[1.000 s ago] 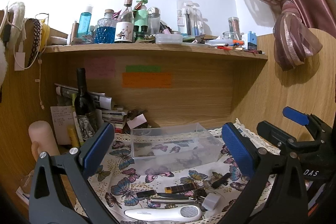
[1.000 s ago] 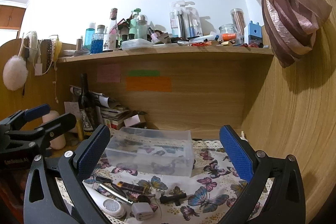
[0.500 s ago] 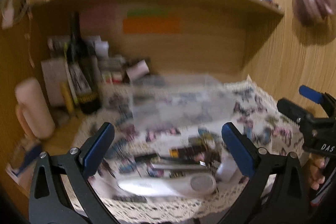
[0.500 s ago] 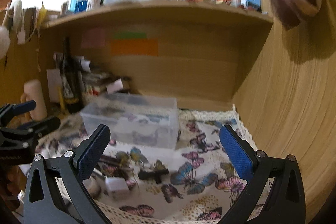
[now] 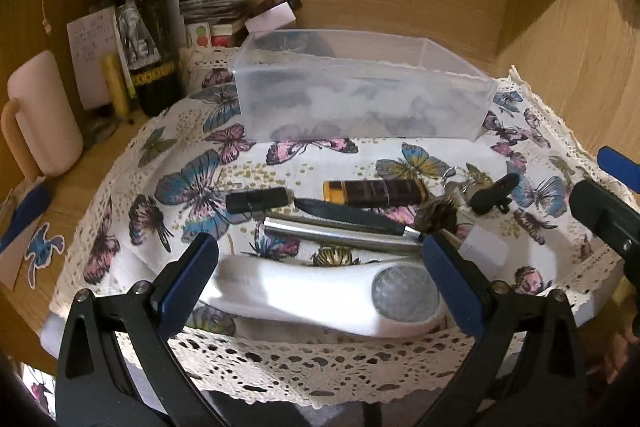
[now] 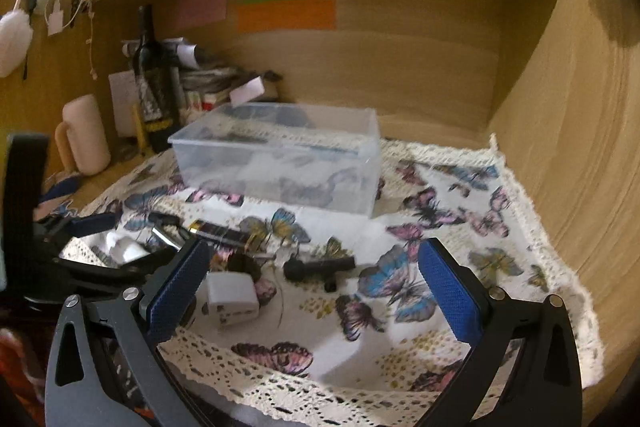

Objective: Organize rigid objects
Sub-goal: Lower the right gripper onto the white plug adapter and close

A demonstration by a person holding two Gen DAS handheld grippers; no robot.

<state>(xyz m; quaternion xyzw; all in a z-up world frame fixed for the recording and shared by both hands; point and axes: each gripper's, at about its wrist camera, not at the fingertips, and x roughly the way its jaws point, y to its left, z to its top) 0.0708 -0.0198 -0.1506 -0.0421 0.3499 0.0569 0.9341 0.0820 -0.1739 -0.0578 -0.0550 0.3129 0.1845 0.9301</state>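
Observation:
Several small rigid items lie on a butterfly-print cloth (image 5: 192, 183). My left gripper (image 5: 320, 263) is open, low over a white handheld device (image 5: 304, 291) with a round lens. Just beyond it lie a metal tube (image 5: 340, 233), a flat black piece (image 5: 256, 199) and a dark brown tube (image 5: 374, 191). My right gripper (image 6: 314, 275) is open above the cloth's front, with a white charger block (image 6: 232, 293) by its left finger and a black clip (image 6: 320, 267) ahead. An open clear plastic box (image 5: 360, 95) (image 6: 280, 155) stands behind the items.
A dark wine bottle (image 5: 144, 15), a pink mug (image 5: 44, 115) and stacked papers (image 5: 208, 7) stand at the back left. Wooden walls (image 6: 580, 147) close the alcove at the back and right. The cloth's lace edge (image 5: 304, 367) hangs over the desk front.
Both grippers have tilted down and come closer to the items on the cloth. The upper shelf with its bottles has left the left wrist view. Both stayed open.

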